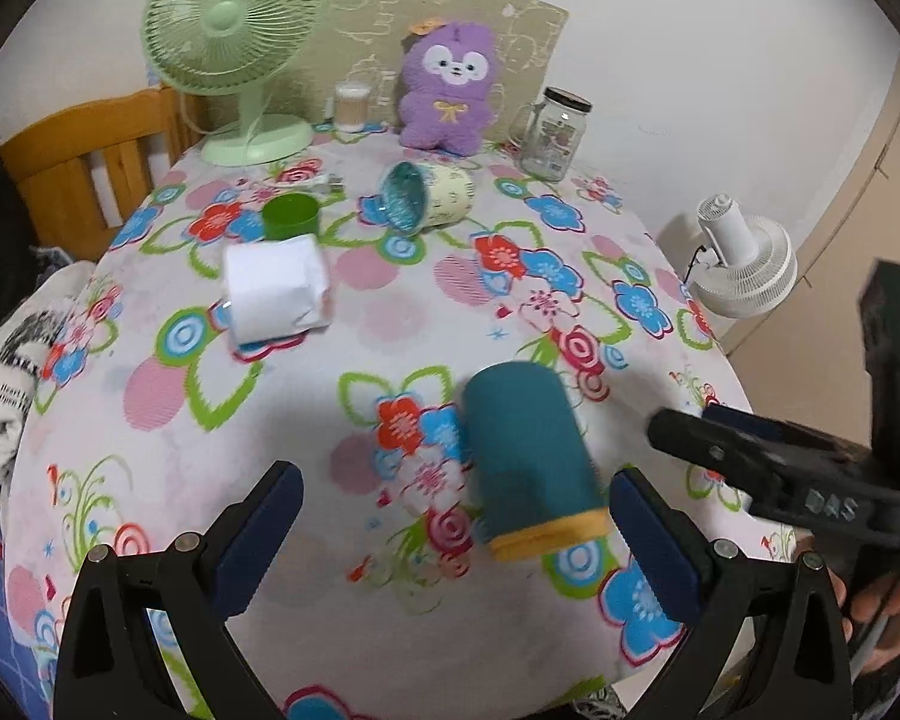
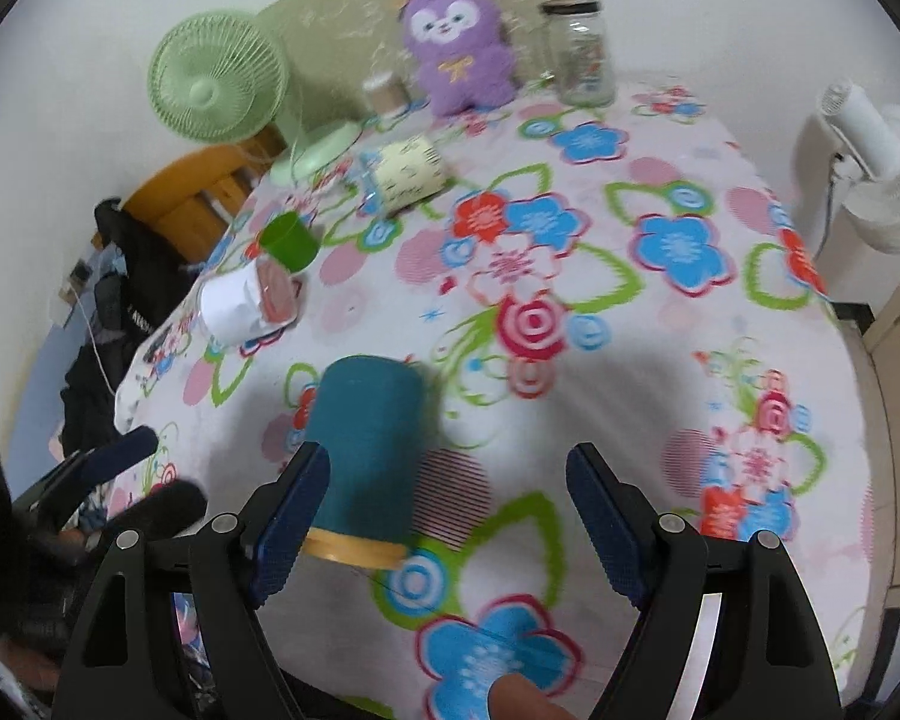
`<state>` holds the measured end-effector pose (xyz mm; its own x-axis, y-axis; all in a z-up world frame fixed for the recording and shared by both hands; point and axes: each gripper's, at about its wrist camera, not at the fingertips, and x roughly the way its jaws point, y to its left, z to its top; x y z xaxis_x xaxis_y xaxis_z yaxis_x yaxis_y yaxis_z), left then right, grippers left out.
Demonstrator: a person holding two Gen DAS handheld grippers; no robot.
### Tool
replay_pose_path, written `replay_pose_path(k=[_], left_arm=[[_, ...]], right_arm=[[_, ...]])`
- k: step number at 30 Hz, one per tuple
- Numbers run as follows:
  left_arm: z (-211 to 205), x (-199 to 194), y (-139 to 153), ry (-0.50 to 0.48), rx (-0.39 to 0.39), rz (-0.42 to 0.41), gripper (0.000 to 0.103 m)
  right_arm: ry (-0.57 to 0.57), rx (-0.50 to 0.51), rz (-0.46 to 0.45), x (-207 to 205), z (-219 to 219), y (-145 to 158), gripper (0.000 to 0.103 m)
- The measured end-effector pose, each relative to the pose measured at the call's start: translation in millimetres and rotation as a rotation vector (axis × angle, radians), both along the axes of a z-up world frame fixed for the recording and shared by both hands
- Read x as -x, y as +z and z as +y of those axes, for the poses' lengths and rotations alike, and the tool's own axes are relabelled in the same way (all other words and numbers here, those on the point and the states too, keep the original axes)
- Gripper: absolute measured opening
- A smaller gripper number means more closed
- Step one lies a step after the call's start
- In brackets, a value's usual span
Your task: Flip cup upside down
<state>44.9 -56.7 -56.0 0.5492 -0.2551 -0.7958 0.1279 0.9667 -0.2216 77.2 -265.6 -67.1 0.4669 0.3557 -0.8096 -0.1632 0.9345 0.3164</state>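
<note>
On the floral tablecloth (image 1: 390, 312), the left gripper (image 1: 450, 531) has its jaws spread, holding nothing; just right of its centre the teal cup (image 1: 525, 450) appears to stand upside down, closed base up, yellow rim (image 1: 549, 534) against the cloth. Further right, the right gripper (image 2: 444, 519) is also parted and empty, its left pad (image 2: 291, 522) just beside the cup. The flip looks done; only backing away seems left

A teal cup (image 2: 366, 450) with a yellow rim is seen on the floral counter (image 2: 660, 360), mouth down. The right claw (image 2: 444, 516) is held open just beside the cup, one pad (image 2: 291, 525) overlapping the cup's side.
</note>
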Motion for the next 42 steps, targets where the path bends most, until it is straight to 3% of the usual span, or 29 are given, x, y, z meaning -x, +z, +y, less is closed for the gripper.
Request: replay_pose_path(k=[10, 26, 29, 33, 42], left_arm=[[-51, -49, -22, -0.066, -0.085, 0.078, 0.103], [-82, -93, -84, -0.087, -0.203, 0.257, 0.103], [-80, -94, -86, -0.062, -0.222, 0.279, 0.095], [-82, -89, -83, -0.081, -0.211, 0.295, 0.074], [-76, -83, -61, -0.059, -0.168, 0.239, 0.072]], right_arm=[[-0.046, -0.05, 0.01, 14, -46, -17, 0.083], [0.019, -0.067, 0.026, 19, -42, -43, 0.083], [0.031, -0.073, 0.023, 19, -39, -44, 0.083], [0.035, -0.079, 0.025, 17, -38, -45, 0.084], [0.062, -0.065, 0.018, 19, -28, -44, 0.083]])
